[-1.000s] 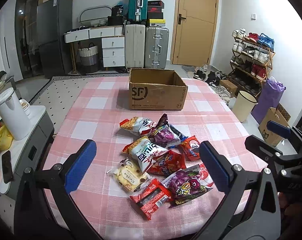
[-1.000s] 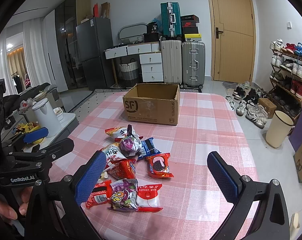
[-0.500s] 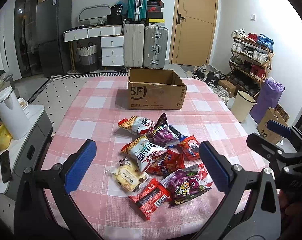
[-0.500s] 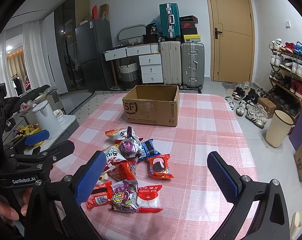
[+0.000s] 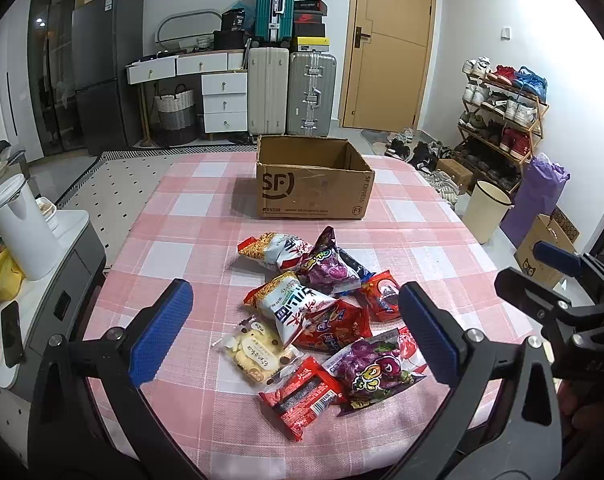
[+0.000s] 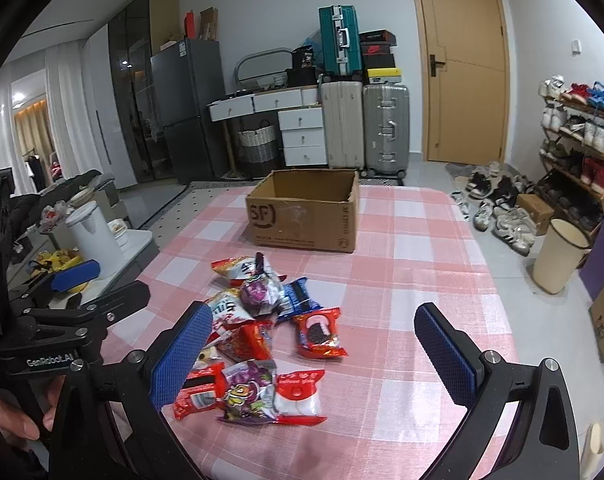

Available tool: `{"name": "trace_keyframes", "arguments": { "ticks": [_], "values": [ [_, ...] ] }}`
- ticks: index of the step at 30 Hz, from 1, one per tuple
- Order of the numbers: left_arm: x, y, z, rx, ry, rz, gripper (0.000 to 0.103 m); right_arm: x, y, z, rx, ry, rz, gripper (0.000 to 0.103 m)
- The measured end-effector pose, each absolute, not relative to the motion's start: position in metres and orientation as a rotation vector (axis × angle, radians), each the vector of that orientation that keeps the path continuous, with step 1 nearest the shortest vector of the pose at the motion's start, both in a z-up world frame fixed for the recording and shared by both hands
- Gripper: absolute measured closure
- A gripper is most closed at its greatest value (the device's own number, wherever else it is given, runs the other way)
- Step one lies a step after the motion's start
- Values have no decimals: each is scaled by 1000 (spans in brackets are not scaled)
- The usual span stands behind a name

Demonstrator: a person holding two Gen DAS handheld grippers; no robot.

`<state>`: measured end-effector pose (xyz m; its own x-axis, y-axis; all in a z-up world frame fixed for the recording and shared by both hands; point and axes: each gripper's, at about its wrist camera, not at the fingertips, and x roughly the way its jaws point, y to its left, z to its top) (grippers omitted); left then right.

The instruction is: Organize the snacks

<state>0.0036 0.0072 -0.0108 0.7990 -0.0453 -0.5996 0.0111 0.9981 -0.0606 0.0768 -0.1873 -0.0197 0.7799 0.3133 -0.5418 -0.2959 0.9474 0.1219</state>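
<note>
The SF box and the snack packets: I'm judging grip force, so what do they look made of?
The SF box looks like plain brown corrugated cardboard, matte, with scuffed, printed walls and an open top. The snack packets look like thin plastic or foil film: glossy, crinkled, with crimped sealed ends. One pale packet seems clear, showing biscuits inside.

— Around the wooden door (image 5: 388,46)?
— Left: two upright suitcases (image 5: 291,94), white drawers (image 5: 223,100), dark fridge (image 5: 107,68). Right: shoe rack (image 5: 502,104), cream bin (image 5: 486,210). White walls, grey tiled floor.
</note>
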Motion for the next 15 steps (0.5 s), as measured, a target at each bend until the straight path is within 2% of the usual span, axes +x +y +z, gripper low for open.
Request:
{"name": "trace_keyframes", "arguments": {
  "ticks": [15],
  "values": [
    [3, 18, -13, -51, 613, -15, 1, 88, -174, -61, 46, 681, 440, 0]
  ]
}}
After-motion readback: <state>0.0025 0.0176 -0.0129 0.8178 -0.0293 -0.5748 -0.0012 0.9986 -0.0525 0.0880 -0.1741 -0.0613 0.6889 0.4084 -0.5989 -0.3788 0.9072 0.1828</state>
